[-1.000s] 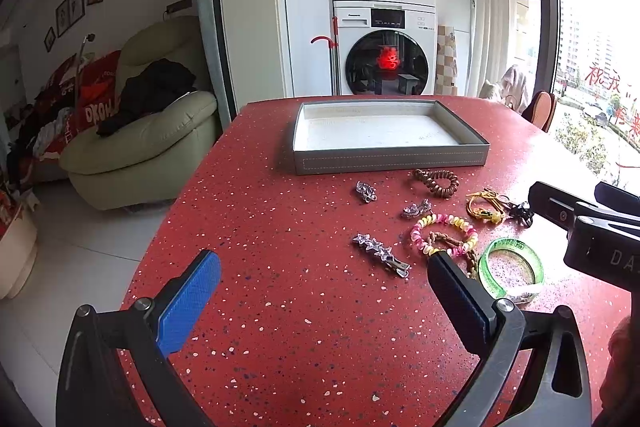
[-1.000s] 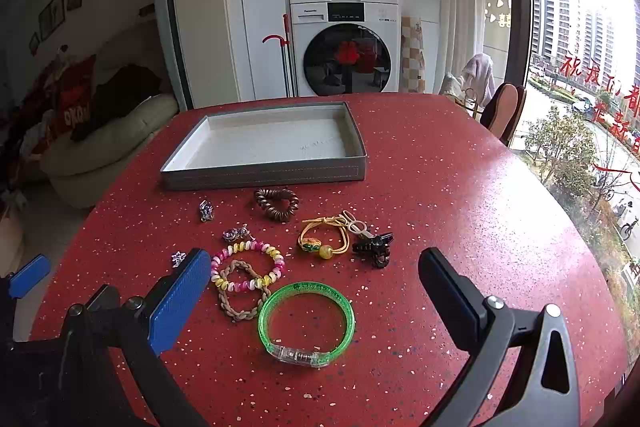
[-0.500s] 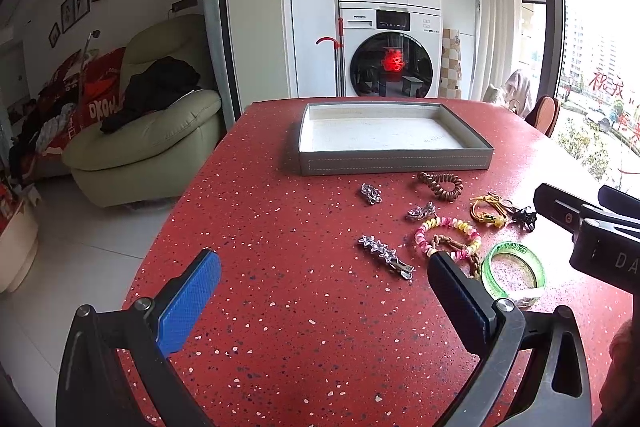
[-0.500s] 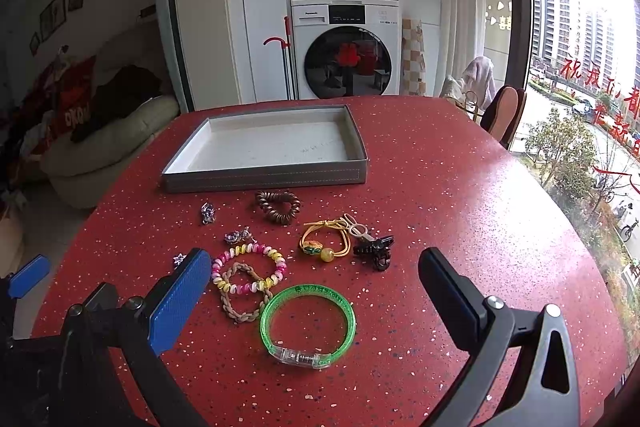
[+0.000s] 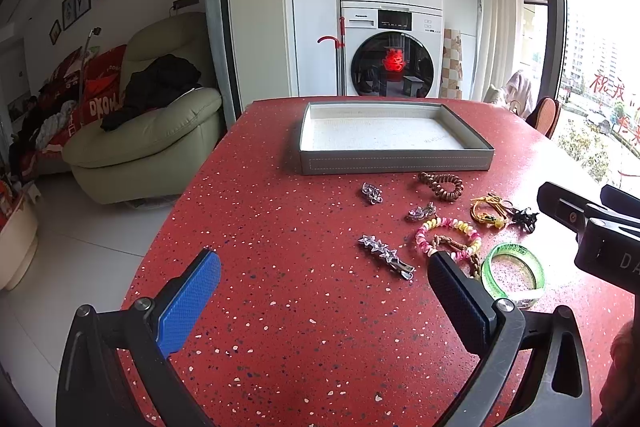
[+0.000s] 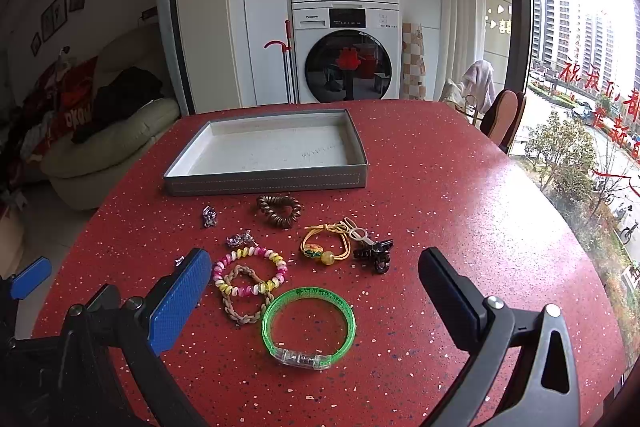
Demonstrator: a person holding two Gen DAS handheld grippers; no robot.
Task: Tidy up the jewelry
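An empty grey tray (image 5: 396, 163) (image 6: 264, 181) stands on the red table. In front of it lies loose jewelry: a green bangle (image 6: 309, 323) (image 5: 513, 273), a pink-and-yellow bead bracelet (image 6: 250, 273) (image 5: 448, 237) over a braided one (image 6: 244, 297), a brown coil tie (image 6: 279, 210) (image 5: 441, 185), a yellow cord bracelet (image 6: 326, 247), a black claw clip (image 6: 375, 254), a star hair clip (image 5: 386, 256) and small silver brooches (image 5: 372, 193) (image 5: 421, 213). My left gripper (image 5: 324, 287) is open and empty, near the star clip. My right gripper (image 6: 316, 295) is open and empty above the bangle.
The table's left edge (image 5: 176, 203) drops to a white floor with a green armchair (image 5: 148, 143). Stacked washing machines (image 6: 346, 27) stand behind the table. A window (image 6: 580, 67) and a chair back (image 6: 502, 121) are on the right.
Both views have shifted only slightly; the jewelry and tray sit a touch lower in the frames. Nothing was picked up or moved, and both grippers stay open.
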